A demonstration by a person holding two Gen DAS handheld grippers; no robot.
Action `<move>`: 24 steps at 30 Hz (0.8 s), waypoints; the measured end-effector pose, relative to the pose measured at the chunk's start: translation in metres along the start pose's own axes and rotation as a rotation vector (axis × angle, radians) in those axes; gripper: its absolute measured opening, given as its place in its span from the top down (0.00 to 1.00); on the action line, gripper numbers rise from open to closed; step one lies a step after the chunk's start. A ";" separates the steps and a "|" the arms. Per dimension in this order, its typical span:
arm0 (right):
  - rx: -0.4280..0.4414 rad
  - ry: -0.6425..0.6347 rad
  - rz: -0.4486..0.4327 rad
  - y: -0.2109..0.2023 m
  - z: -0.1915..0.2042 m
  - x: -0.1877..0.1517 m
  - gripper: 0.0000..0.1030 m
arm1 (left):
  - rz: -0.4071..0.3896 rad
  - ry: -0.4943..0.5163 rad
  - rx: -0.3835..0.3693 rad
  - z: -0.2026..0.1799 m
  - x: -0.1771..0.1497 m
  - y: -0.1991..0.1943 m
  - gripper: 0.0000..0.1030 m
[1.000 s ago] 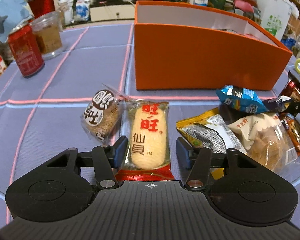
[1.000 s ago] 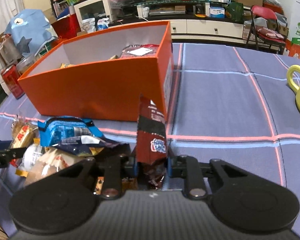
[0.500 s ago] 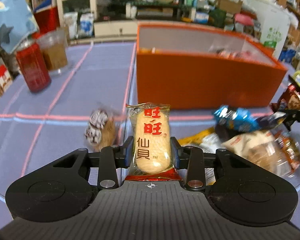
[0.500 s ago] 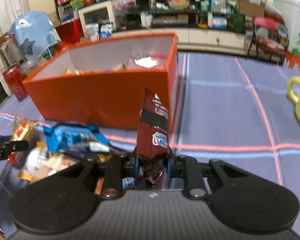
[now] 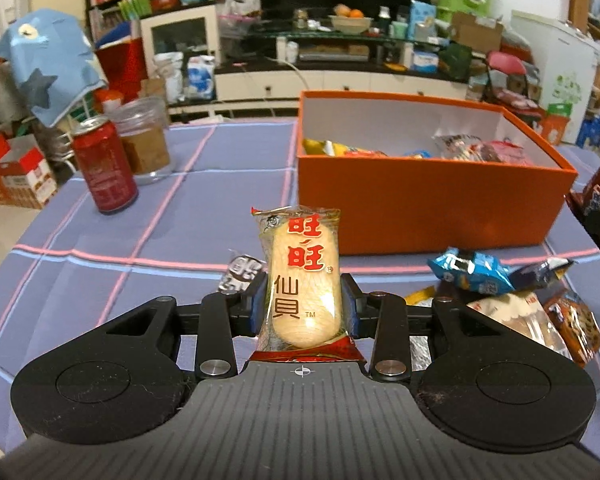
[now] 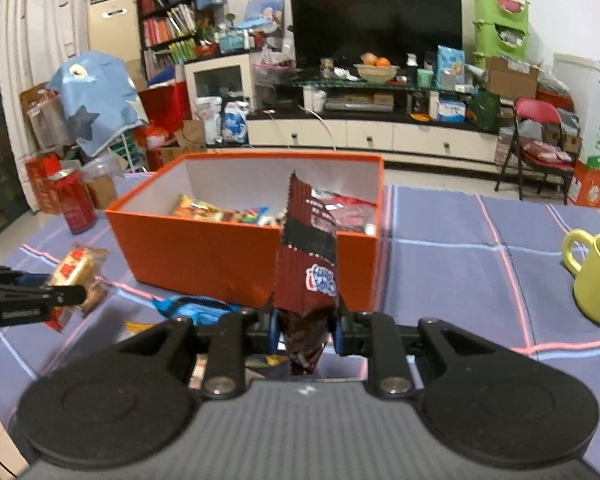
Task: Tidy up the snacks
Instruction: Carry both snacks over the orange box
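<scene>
Both tongs of mine are clenched on snacks: my left gripper [image 5: 303, 307] has just finished closing on the rice cracker packet [image 5: 302, 276], its pads pressed against the wrapper's two long sides, so the pale cracker stands upright between them with its red lettering facing me and its red bottom seam tucked at the gripper's base. That packet is lifted clear of the blue checked tablecloth [image 5: 172, 232], in front of the orange box [image 5: 428, 204]. My right gripper [image 6: 305, 330] pinches the lower end of a dark red snack bag [image 6: 309, 264], which stands tall and slightly crumpled, its top edge reaching up across the box's near wall in that view; the same bag shows at the far right edge of the left wrist view. The orange box [image 6: 204, 252] is open on top, with several bright wrappers lying on its floor. On the cloth between me and the box lie the loose snacks: a blue packet [image 5: 470, 272], a pale bun-like pack [image 5: 516, 316] and a brown cookie pack [image 5: 576, 324] to the right, and a small black-and-white wrapped one [image 5: 240, 274] just behind my left fingers. Farther left stand a red can [image 5: 104, 168] and a clear jar [image 5: 146, 140] side by side. A yellow-green mug [image 6: 596, 276] sits well off to the right of the box.
</scene>
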State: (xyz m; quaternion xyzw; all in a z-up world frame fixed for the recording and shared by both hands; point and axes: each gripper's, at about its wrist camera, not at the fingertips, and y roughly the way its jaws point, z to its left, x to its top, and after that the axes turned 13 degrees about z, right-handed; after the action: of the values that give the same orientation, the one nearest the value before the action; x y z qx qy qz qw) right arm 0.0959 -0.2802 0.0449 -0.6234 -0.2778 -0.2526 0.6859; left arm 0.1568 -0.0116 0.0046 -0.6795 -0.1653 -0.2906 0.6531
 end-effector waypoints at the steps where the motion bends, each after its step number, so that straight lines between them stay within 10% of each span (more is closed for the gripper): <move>1: 0.004 -0.009 -0.003 -0.001 0.003 0.001 0.78 | -0.002 0.000 0.003 0.001 0.000 0.000 0.91; 24: 0.018 -0.016 -0.032 -0.007 0.017 0.004 0.77 | -0.026 0.030 0.021 -0.008 0.004 -0.005 0.91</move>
State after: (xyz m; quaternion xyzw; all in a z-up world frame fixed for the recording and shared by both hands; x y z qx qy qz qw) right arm 0.0931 -0.2636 0.0539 -0.6149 -0.2954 -0.2560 0.6849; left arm 0.1551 -0.0197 0.0112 -0.6662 -0.1673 -0.3073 0.6586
